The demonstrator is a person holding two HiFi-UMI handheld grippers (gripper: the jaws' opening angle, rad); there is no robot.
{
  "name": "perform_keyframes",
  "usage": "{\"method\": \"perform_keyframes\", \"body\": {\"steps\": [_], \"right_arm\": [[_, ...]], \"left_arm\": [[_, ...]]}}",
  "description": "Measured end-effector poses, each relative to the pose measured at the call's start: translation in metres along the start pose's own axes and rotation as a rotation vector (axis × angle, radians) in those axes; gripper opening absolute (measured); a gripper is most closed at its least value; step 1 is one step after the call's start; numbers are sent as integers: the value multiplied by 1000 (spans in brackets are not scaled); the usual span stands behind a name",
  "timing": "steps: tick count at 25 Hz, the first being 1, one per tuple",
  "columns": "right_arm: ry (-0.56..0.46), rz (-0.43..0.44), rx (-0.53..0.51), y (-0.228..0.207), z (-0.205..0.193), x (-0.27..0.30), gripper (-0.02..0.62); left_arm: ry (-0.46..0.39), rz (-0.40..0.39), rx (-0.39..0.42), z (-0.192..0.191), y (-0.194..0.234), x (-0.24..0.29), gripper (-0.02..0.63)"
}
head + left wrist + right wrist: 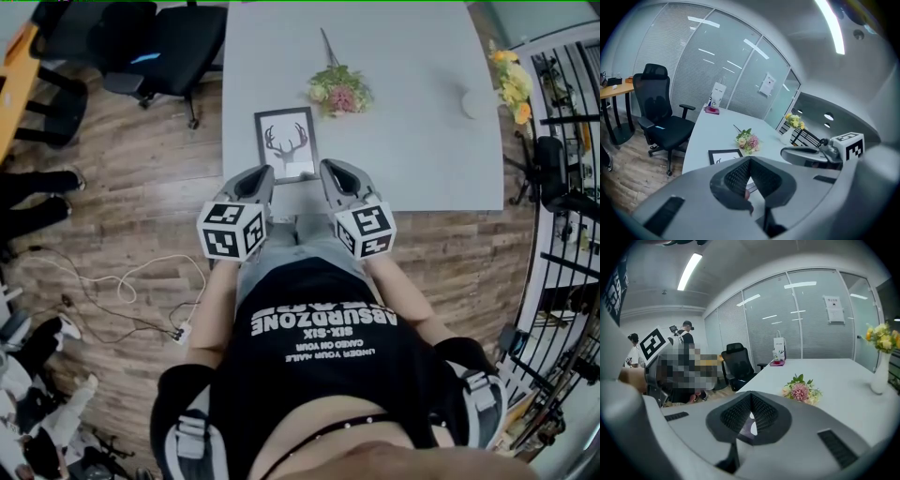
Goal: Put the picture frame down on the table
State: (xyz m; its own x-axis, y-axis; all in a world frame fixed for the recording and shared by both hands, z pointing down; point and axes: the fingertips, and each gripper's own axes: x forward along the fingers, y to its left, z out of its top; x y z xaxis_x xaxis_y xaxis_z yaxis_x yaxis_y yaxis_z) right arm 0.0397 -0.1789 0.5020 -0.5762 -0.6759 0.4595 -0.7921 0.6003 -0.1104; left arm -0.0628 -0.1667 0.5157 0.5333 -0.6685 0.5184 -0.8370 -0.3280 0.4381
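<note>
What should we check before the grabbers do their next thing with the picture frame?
1. Picture frame lies flat on the table: ok.
2. Left gripper holds nothing, fingers together: ok.
3. Right gripper holds nothing, fingers together: ok.
4. Frame sits apart from the flower bunch: ok.
5. Frame's near corners fully on the table: cannot tell, the grippers cover them in the head view.
6. Vase of yellow flowers stands upright, well away from the frame: ok.
</note>
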Motion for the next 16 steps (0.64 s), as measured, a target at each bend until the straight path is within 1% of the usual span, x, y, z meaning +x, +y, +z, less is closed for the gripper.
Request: {"method": "perform_keyframes", "body": {"steps": [7, 12, 16], "right_arm": [[10, 6, 0, 4, -5, -3, 15], [25, 8, 0, 7, -13, -5, 15], [43, 16, -6, 11, -21, -4, 15]], "left_arm": [[11, 12, 20, -6, -1, -1, 15], [16, -1, -9, -8, -1, -2, 15], [17, 4, -27, -10, 2, -4, 15]]}}
